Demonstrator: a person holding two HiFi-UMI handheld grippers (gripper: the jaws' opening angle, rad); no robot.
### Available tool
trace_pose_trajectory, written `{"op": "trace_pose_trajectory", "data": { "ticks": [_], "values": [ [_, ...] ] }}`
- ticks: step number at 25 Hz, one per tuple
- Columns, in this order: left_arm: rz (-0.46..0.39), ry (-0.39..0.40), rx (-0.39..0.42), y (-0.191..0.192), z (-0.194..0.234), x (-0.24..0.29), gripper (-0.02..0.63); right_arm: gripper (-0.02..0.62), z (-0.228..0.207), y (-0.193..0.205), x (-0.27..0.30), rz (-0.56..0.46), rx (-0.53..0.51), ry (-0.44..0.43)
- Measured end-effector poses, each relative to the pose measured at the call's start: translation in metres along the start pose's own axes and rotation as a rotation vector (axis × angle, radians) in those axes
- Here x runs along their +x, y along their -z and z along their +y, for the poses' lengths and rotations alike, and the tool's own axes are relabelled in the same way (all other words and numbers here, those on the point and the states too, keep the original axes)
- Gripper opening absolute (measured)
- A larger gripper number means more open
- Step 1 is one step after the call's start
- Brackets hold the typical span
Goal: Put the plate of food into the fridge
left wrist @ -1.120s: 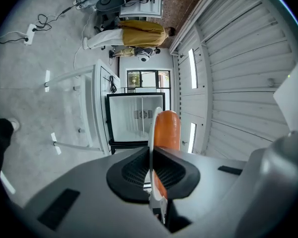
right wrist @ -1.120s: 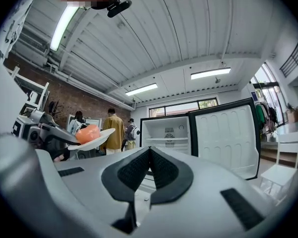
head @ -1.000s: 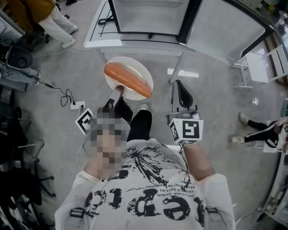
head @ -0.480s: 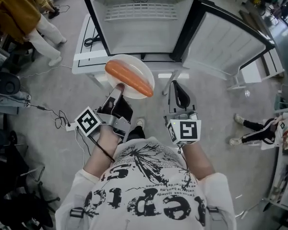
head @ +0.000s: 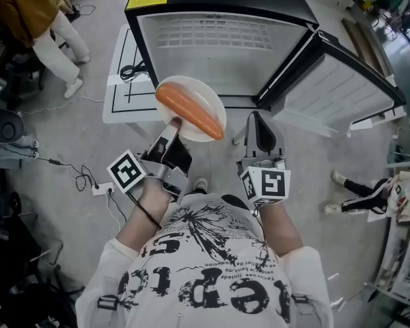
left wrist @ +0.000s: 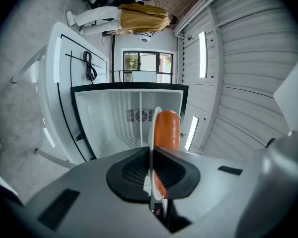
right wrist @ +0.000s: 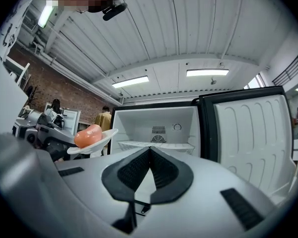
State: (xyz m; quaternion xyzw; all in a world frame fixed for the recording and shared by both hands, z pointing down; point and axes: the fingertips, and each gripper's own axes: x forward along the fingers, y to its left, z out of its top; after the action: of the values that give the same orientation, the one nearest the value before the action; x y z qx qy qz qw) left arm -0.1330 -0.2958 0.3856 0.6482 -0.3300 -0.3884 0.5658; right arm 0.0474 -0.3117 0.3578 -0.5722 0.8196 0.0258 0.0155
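Plate (head: pixel 203 96) with sausage (head: pixel 189 110), clamped by its rim in the left claw (head: pixel 172 123), has been carried closer to the open fridge (head: pixel 222 39) ahead; right claw (head: pixel 257 120) alongside is clenched empty. Insertion is judged imminent.

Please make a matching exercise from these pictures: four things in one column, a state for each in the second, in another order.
Things: 1 plate; 2 sausage; 3 fridge door; 4 right hand-held gripper.
States: a swung open; b shut and empty; c held at its rim by the left hand-held gripper; d lying on the plate.
Pairs: 1-c; 2-d; 3-a; 4-b.
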Motion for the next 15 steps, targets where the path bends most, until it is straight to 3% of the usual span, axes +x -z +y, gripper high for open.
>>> {"op": "trace_pose_trajectory", "data": {
  "ticks": [7,15],
  "values": [
    [0.002,-0.022,-0.011,-0.016,0.008,0.026,0.020,0.002,-0.010,0.011,0.031,0.025,0.004,0.001],
    [-0.071,-0.019,0.001,-0.025,0.005,0.054,0.020,0.002,-0.029,0.012,0.066,0.020,0.013,-0.059]
  ]
}}
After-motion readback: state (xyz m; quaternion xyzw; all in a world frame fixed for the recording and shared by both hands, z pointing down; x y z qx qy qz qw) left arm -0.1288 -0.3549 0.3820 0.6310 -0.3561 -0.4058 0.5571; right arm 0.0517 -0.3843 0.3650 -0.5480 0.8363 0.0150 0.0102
